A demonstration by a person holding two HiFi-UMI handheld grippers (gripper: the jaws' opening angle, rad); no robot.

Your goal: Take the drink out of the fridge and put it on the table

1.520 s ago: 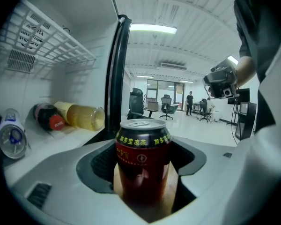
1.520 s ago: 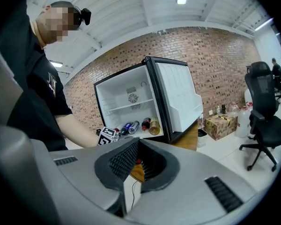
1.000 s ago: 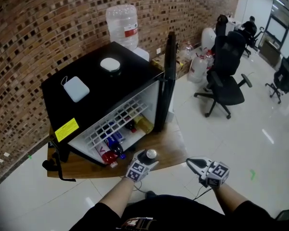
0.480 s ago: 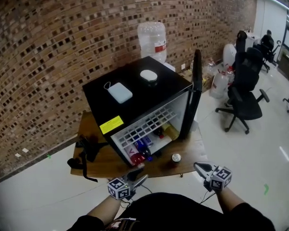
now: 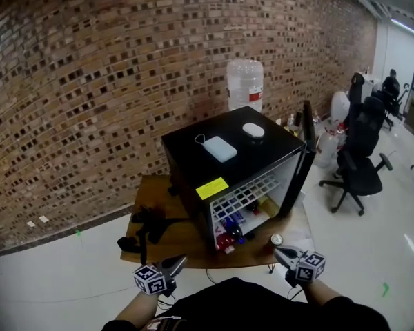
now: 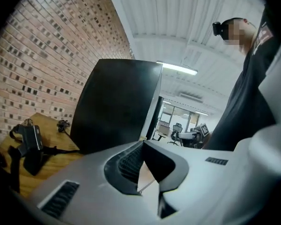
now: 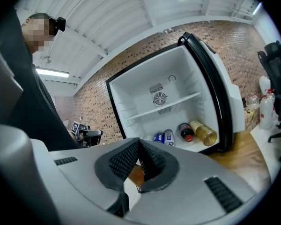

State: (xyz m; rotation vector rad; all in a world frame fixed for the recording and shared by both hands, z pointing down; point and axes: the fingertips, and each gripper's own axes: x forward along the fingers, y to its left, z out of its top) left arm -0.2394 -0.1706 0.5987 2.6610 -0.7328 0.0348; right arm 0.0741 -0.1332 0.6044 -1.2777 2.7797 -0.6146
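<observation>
So, the drink can (image 5: 277, 239) is seen standing upright on the wooden table (image 5: 172, 238), just in front of the open black fridge (image 5: 241, 161), near its right front corner and apart from it. The can is tiny in the head view, so its label can't be made out.

The left gripper (image 6: 141, 145) is held low at the table's near edge, left of the fridge. Its jaws are pressed fully together and nothing is caught between them. The right gripper (image 7: 139, 143) is held just beside the can without touching it. Its pads are closed against each other too, and it's empty.

The fridge door (image 5: 305, 150) is swung wide open to the right. Inside, on the bottom, two blue cans (image 7: 165, 137), a dark bottle with a red cap (image 7: 186, 131) and an amber bottle (image 7: 204, 132) are seen lying on their sides. A white pad (image 5: 219, 148) and a round white thing (image 5: 253, 129) are sat on top of the fridge. A black strapped gadget (image 5: 148, 223) is left on the table's left part.
</observation>
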